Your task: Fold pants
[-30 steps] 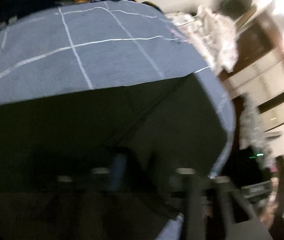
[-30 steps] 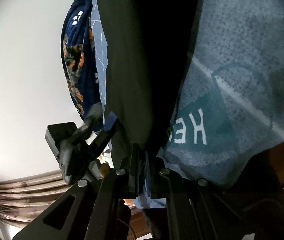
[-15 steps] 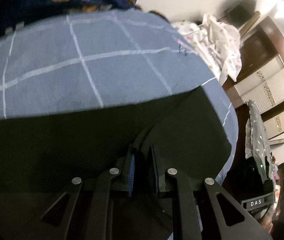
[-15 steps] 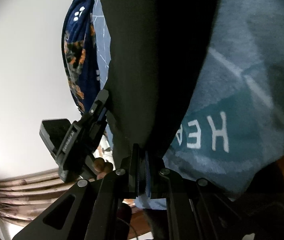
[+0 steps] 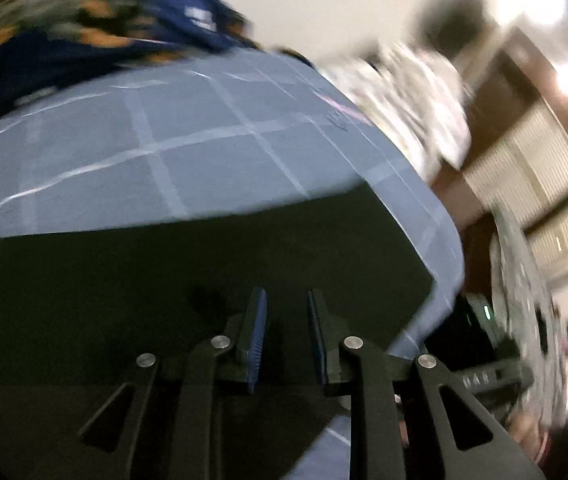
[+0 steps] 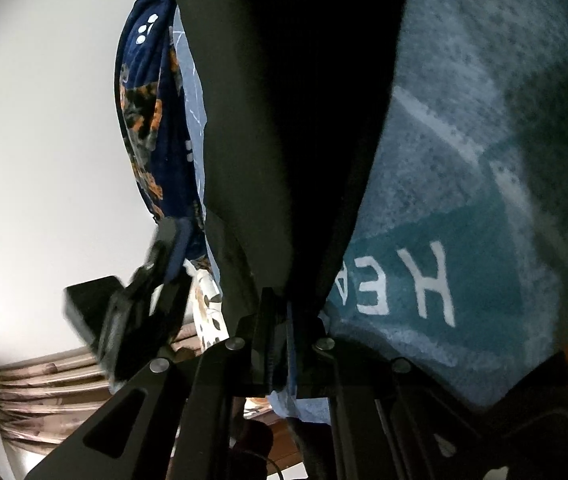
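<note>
The dark pants (image 5: 188, 280) lie flat on a blue checked bed sheet (image 5: 172, 144). In the left wrist view my left gripper (image 5: 284, 312) hovers just above the pants. Its jaws are opening, and a clear gap shows between the blue pads (image 5: 258, 320) with no cloth in it. In the right wrist view the pants (image 6: 291, 120) stretch away from my right gripper (image 6: 284, 308), which is shut on their near edge. The left gripper (image 6: 152, 276) shows there too, blurred, at the pants' left side.
A dark-blue blanket with an orange pattern (image 5: 84, 28) is bunched at the far side of the bed. A white floral cloth (image 5: 415, 100) lies at the far right corner. A teal-lettered cloth (image 6: 463, 220) lies beside the pants. A wardrobe (image 5: 543, 184) and curtains (image 6: 44, 392) stand beyond.
The left gripper's jaws have parted off the pants and it has lifted a little; the view is blurred by that motion. The right gripper has kept its hold and stayed still.
</note>
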Demonstrator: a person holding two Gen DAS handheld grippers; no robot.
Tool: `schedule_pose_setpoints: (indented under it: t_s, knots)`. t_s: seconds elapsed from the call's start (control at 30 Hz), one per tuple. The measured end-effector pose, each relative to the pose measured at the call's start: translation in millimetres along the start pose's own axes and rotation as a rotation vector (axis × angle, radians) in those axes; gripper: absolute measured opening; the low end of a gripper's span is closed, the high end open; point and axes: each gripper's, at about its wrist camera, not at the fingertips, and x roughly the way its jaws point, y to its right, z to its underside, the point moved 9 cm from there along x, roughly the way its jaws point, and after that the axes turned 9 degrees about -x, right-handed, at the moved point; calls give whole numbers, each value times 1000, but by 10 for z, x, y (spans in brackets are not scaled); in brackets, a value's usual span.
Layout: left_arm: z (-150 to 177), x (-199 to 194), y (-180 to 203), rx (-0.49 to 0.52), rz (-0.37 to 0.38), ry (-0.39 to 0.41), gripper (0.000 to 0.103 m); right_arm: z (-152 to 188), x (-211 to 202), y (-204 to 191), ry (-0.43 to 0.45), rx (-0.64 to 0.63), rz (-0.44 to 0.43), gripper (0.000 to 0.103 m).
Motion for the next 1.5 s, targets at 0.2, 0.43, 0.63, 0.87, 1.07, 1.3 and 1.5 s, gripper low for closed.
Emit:
schedule_pose_setpoints:
  t_s: [0.2, 0.43, 0.63, 0.87, 1.07, 1.3, 1.5]
  knots:
    - [231, 362, 31, -11, 32, -76, 22, 18, -68, -11, -16, 0, 6, 15]
    - [289, 317, -42, -36, 50, -77, 22, -458, -1047, -299, 144, -352, 246, 16]
    - [289, 316, -50, -53, 51, -70, 22, -1063, -1328, -490, 275, -529, 326, 13]
    - [307, 307, -37, -29, 30, -54, 22, -1136, -1229, -28, 282, -612, 388, 0]
    - [296, 315, -40, -37, 29, -57, 22, -1115, -1187, -276, 240, -769, 506, 7]
    - [303, 308, -49, -44, 36, -50, 22, -1447, -883, -788, 194, -881, 528, 6]
    - [317, 297, -39, -33, 29, -40, 22, -1821, -545, -729, 117, -864, 609, 0]
